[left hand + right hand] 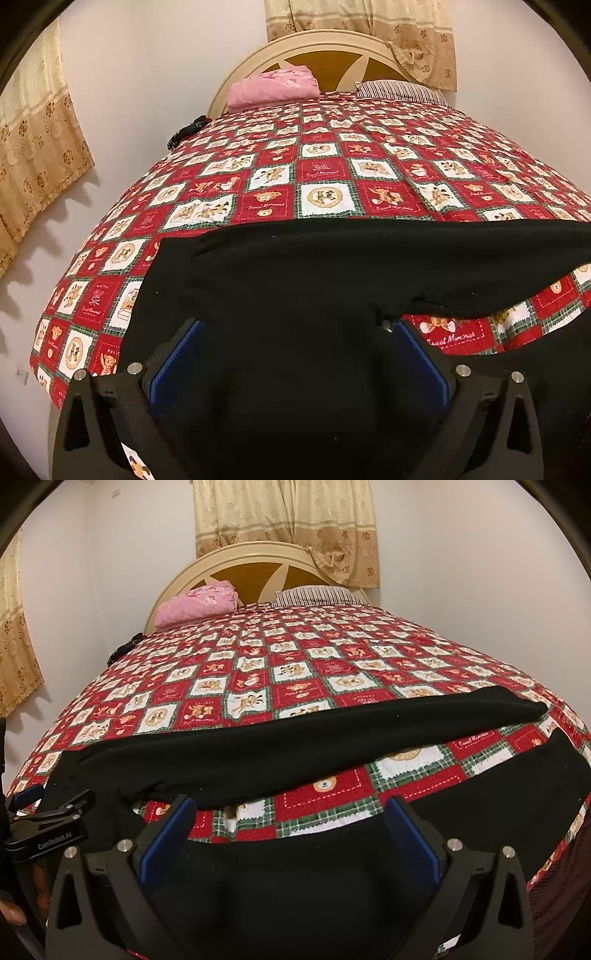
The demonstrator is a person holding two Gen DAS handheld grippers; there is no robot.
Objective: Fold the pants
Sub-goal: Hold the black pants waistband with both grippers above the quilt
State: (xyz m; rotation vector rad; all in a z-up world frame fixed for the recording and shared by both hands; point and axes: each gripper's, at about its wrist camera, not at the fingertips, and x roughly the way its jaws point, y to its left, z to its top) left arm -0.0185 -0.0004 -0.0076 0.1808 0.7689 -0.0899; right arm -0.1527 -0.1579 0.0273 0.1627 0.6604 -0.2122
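It was a bedroom in a home: a bed (pixel 258 672) with a red teddy-bear quilt, a rounded headboard (pixel 255 559), pillows (pixel 199 603), plain walls and floral curtains (pixel 284 513).

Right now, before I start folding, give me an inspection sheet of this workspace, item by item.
Surface: bed with a red and white bear-print quilt, lying smooth.
Job's things: black pants spread flat across the near end of the quilt, legs parted in a V, unfolded.
Clutter: folded pink blanket and striped pillow at the headboard; a dark item at the far left edge, too small to identify.
Grippers: left gripper open over the pants; right gripper open above the crotch gap, holding nothing.
Cables: nothing seen.
Surroundings: cream and wood headboard, beige floral curtains, plain white walls.
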